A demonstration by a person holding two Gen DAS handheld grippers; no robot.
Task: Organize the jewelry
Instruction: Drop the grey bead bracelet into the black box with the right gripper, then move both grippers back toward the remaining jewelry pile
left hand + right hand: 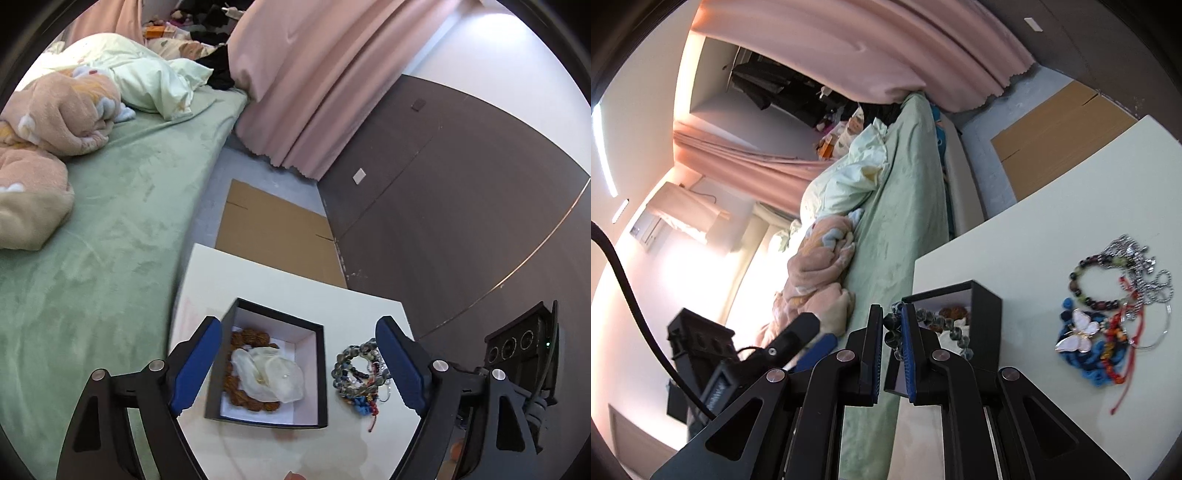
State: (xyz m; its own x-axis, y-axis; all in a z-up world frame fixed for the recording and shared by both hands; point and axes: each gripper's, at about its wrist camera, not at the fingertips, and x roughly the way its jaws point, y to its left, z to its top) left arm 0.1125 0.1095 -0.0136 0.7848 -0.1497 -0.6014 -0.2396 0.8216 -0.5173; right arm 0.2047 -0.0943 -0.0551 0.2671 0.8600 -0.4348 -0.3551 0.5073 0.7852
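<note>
In the left wrist view a black box (321, 369) with a white lining stands on the white table (288, 284). It holds a brown bead bracelet (245, 338) and pale translucent bangles (273, 376). My left gripper (298, 332) is open wide, its blue pads either side of the box and touching nothing. A pile of jewelry (360, 373) lies just right of the box. In the right wrist view my right gripper (890, 314) is shut on a grey-blue bead bracelet (891, 332) at the box (986, 314) edge, and the strand trails over the wall into the box.
A green bed (110, 240) with a crumpled blanket (55, 110) runs beside the table. Flat cardboard (273, 229) lies on the floor beyond it, under pink curtains (303, 92). The loose pile (1115, 306) includes a butterfly pendant (1075, 330) and red cords.
</note>
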